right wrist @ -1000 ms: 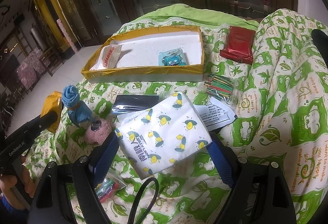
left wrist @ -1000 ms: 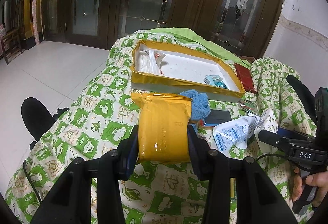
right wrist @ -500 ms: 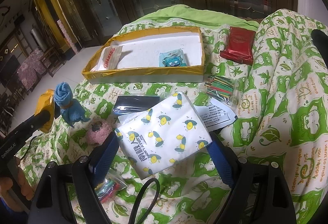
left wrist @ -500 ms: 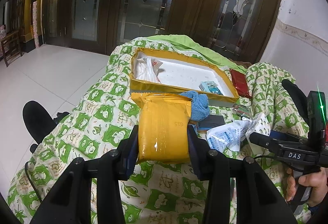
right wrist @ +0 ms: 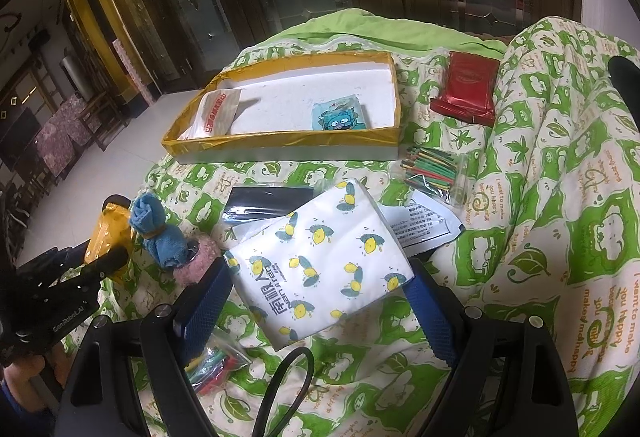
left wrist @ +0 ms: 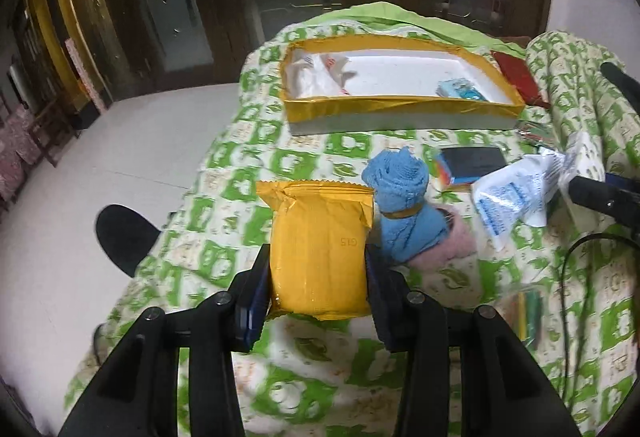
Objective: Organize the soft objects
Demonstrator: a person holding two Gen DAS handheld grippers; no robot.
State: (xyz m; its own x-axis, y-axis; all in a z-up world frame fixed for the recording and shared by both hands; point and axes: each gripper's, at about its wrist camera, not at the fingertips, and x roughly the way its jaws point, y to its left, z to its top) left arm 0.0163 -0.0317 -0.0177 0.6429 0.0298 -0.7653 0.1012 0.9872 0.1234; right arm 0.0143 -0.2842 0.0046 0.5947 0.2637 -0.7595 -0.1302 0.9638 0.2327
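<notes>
The left gripper (left wrist: 318, 277) is clamped on the yellow packet (left wrist: 320, 245), its blue pads pressed flat against the two long sides near the lower end. The packet is held up off the green-and-white quilt (left wrist: 224, 221), short of the yellow-rimmed tray (left wrist: 400, 105) where two small packets already lie. It looks puffy and light, a crinkled foil pouch that gives under the squeeze; the film is probably slick, so a hold across the middle of the body seems safer than one at the crimped seam.

The right gripper (right wrist: 320, 289) stands wide around the lemon-print tissue pack (right wrist: 320, 261), the pack lying on the quilt between the blue pads. Whether the pads press it I cannot quite tell; the near corners look touched, no more. That pack should be soft, squashy and light, and best taken across its narrow width.

Beside the yellow packet sits a rolled blue cloth (left wrist: 404, 209) on something pink and fuzzy (left wrist: 448, 245), both limp things.
</notes>
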